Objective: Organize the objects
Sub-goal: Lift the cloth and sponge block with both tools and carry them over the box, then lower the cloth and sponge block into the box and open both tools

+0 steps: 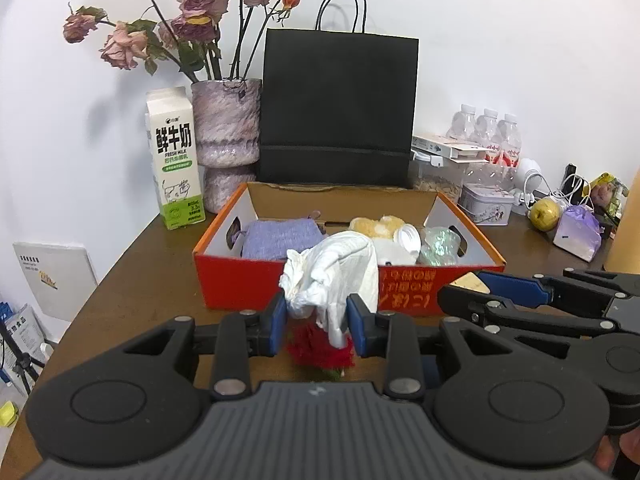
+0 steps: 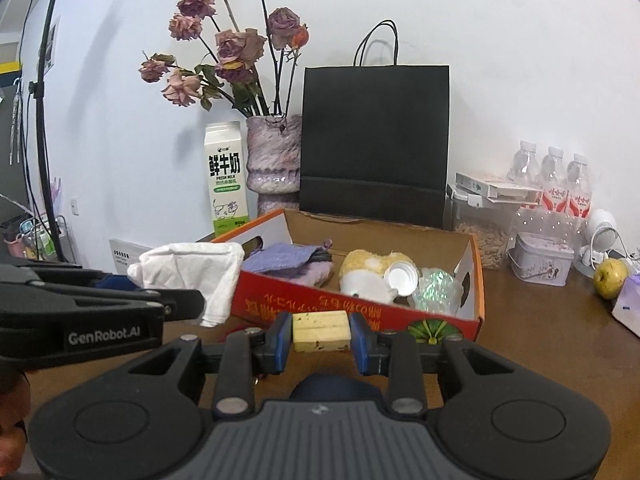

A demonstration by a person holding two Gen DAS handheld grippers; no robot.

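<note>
My left gripper [image 1: 317, 312] is shut on a crumpled white tissue [image 1: 336, 276] and holds it just in front of the orange cardboard box [image 1: 240, 276]. The tissue also shows in the right wrist view [image 2: 192, 272]. My right gripper [image 2: 321, 332] is shut on a pale yellow block [image 2: 321, 331] near the box's front wall [image 2: 280, 300]; it also shows at the right of the left wrist view [image 1: 464, 286]. The box holds a purple cloth [image 1: 280, 236], a yellow-white plush [image 2: 372, 272], a white lid [image 2: 401, 276] and crumpled clear plastic [image 2: 434, 288].
A red fuzzy item [image 1: 320, 350] lies on the brown table under the tissue. A green striped object [image 2: 434, 330] sits by the box front. Behind stand a black paper bag [image 1: 338, 112], vase of dried roses [image 1: 226, 136], milk carton [image 1: 174, 160], bottles [image 2: 554, 184], tin [image 2: 542, 262] and an apple [image 2: 610, 278].
</note>
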